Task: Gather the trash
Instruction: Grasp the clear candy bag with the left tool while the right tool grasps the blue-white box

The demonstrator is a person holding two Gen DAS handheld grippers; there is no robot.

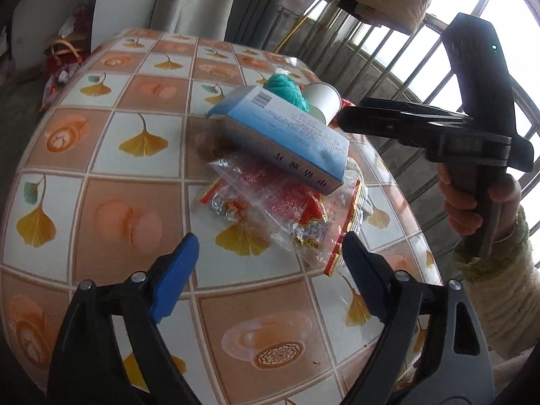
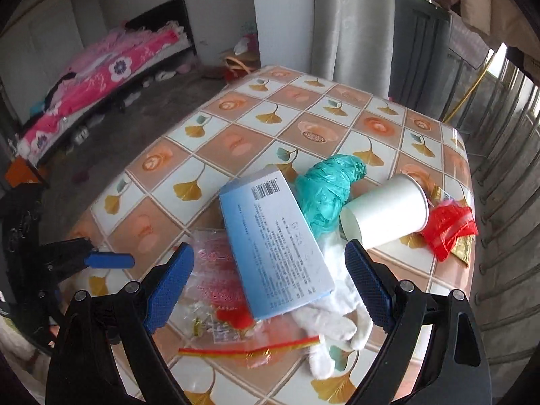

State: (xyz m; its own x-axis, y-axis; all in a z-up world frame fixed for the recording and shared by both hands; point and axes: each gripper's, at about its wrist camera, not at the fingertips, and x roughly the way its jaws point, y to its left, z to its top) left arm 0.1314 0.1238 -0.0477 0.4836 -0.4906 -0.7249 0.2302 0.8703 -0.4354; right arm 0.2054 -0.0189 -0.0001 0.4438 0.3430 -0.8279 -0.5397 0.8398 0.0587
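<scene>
**Both grippers released above the trash pile**

The left gripper (image 1: 270, 270) stands with jaws spread wide and nothing between its blue pads (image 1: 173, 280). The right gripper (image 2: 270, 280) is likewise released, jaws wide, gripping nothing; in the left wrist view it appears at the right, held by a hand (image 1: 479, 199) in a fuzzy cream sleeve (image 1: 499, 290).

The trash lies in a cluster on a table (image 2: 236, 141) covered with a leaf-patterned checked cloth:

- A light blue carton (image 2: 273, 246) with a barcode lies tilted on top of the pile.
- A clear plastic wrapper with red print (image 1: 270, 209) lies under the carton's near end.
- A white glove (image 2: 334, 324) lies beneath the carton, to its right and nearer.
- A teal plastic bag (image 2: 327, 189) is bunched up just beyond the carton.
- A white paper cup (image 2: 388, 212) lies on its side right of the bag.
- A red plastic scrap (image 2: 449, 226) touches the cup's right end, near the table's right edge
</scene>
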